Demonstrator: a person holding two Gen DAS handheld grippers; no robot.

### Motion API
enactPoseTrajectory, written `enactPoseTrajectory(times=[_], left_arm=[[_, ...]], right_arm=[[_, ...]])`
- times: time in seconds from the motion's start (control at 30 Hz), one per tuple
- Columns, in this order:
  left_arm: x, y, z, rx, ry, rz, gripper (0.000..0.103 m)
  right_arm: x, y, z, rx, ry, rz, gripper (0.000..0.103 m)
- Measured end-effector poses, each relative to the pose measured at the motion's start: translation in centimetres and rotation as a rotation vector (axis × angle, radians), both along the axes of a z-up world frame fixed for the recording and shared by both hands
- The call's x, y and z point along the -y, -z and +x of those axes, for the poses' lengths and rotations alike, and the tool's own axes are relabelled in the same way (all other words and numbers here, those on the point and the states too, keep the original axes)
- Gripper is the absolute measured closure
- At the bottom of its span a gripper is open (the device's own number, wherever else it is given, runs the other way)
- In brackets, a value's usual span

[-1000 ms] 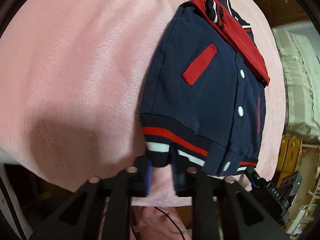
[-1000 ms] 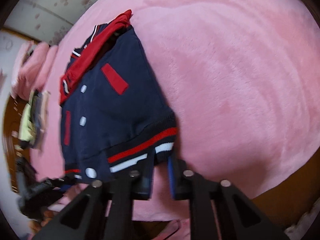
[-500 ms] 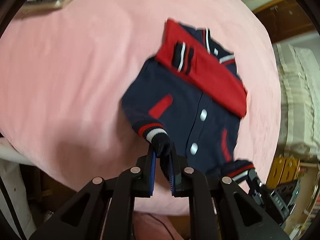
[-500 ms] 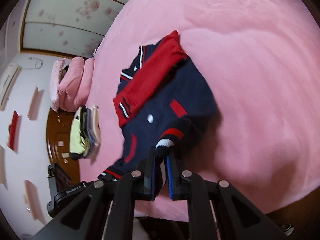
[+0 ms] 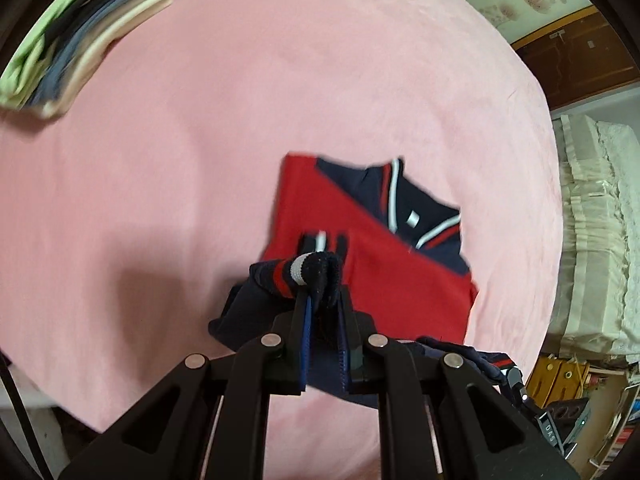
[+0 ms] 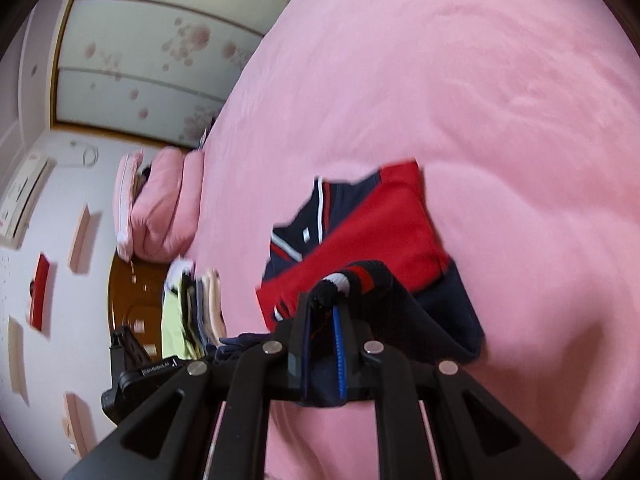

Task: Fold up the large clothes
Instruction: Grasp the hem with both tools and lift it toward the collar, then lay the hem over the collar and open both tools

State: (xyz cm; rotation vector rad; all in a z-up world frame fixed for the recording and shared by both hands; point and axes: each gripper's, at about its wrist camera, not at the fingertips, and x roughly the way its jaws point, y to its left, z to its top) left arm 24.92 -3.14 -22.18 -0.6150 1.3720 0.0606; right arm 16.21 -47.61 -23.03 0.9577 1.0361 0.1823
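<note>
Pink bedspread (image 5: 240, 120) carries the jacket (image 5: 384, 256), collar pointing away; both grippers' fingers (image 5: 298, 320) (image 6: 340, 332) clamp its hem.

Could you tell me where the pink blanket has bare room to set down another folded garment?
Bare blanket lies between the folded stack and the jacket, and past its collar. It is crowded near the left tool and right tool.

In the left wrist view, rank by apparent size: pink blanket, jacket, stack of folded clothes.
1. pink blanket, fills most of the frame
2. jacket
3. stack of folded clothes, cut off by the frame edge, so its true size is unsure
</note>
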Motion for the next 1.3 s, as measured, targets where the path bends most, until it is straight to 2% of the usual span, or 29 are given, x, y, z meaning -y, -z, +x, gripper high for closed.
enactPoseTrajectory(times=[0.13, 0.17, 0.2, 0.23, 0.27, 0.3, 0.37, 0.53, 0.6, 0.67, 0.73, 0.8, 0.83, 0.87, 0.9, 0.93, 1.0, 1.03, 1.07, 1.13, 1.17, 1.2, 1.23, 1.3], left_arm=[[0.9, 0.4, 3.6, 0.033, 0.051, 0.009, 0.093], [1.4, 0.6, 4.5, 0.034, 0.080, 0.025, 0.092], [1.9, 0.8, 5.2, 0.023, 0.107, 0.054, 0.086], [2.4, 0.9, 6.1, 0.011, 0.126, 0.115, 0.081], [2.5, 0.8, 6.5, 0.012, 0.128, 0.155, 0.067], [2.7, 0.6, 6.9, 0.019, 0.130, 0.206, 0.045], [2.8, 0.1, 7.0, 0.052, 0.144, 0.247, 0.029], [4.0, 0.6, 6.0, 0.060, 0.256, 0.260, 0.029], [4.9, 1.5, 5.6, 0.061, 0.314, 0.300, 0.029], [5.3, 2.7, 5.1, 0.048, 0.340, 0.378, 0.029], [5.2, 4.3, 4.9, 0.020, 0.340, 0.427, 0.029], [4.2, 6.1, 4.7, -0.021, 0.325, 0.430, 0.029], [3.4, 7.2, 4.5, -0.057, 0.305, 0.410, 0.030], [2.7, 8.0, 4.3, -0.088, 0.283, 0.374, 0.035], [1.7, 8.7, 4.0, -0.114, 0.244, 0.319, 0.040], [0.7, 9.2, 3.6, -0.125, 0.195, 0.254, 0.040], [-0.5, 9.8, 3.0, -0.122, 0.131, 0.162, 0.043], [-1.0, 10.0, 2.7, -0.112, 0.111, 0.108, 0.047], [-1.2, 10.3, 2.6, -0.101, 0.108, 0.056, 0.056], [-1.4, 10.9, 2.4, -0.105, 0.103, -0.020, 0.068], [-1.4, 11.1, 2.2, -0.107, 0.092, -0.049, 0.082], [-1.4, 11.2, 2.0, -0.108, 0.091, -0.054, 0.090], [-1.3, 11.1, 1.7, -0.102, 0.095, -0.045, 0.091], [-1.0, 10.5, 1.0, -0.071, 0.103, -0.013, 0.092]], right_arm=[[-0.1, -0.1, 3.0, 0.035, 0.042, -0.108, 0.094], [-0.1, 0.1, 3.5, 0.032, 0.056, -0.127, 0.093], [-0.1, 0.4, 4.2, 0.022, 0.076, -0.146, 0.090], [0.0, 0.5, 4.6, 0.012, 0.088, -0.161, 0.089], [0.1, 0.7, 5.1, 0.000, 0.097, -0.184, 0.089], [0.1, 0.8, 5.5, -0.006, 0.096, -0.199, 0.089], [0.3, 0.7, 6.3, -0.009, 0.080, -0.231, 0.089], [0.2, 0.9, 6.0, -0.025, 0.039, -0.266, 0.089], [-0.5, 1.5, 5.7, -0.047, -0.009, -0.271, 0.089], [-1.6, 2.2, 5.2, -0.065, -0.063, -0.288, 0.089], [-2.7, 2.8, 4.9, -0.082, -0.123, -0.340, 0.089], [-3.7, 3.1, 4.6, -0.097, -0.159, -0.436, 0.089], [-3.9, 3.3, 4.3, -0.107, -0.179, -0.492, 0.089], [-4.1, 3.6, 4.2, -0.117, -0.207, -0.545, 0.088], [-4.3, 3.7, 4.1, -0.121, -0.231, -0.571, 0.080], [-4.4, 4.0, 4.0, -0.126, -0.267, -0.602, 0.068], [-4.3, 4.2, 3.7, -0.125, -0.292, -0.661, 0.059], [-4.2, 4.3, 3.6, -0.127, -0.292, -0.682, 0.059], [-4.0, 4.5, 3.5, -0.126, -0.293, -0.682, 0.059], [-3.4, 5.1, 3.4, -0.127, -0.297, -0.637, 0.059], [-2.9, 5.4, 3.2, -0.138, -0.282, -0.605, 0.059], [-2.6, 5.6, 3.1, -0.136, -0.267, -0.571, 0.069], [-2.2, 5.6, 2.8, -0.132, -0.245, -0.536, 0.081], [-1.9, 5.4, 2.3, -0.125, -0.227, -0.521, 0.087]])
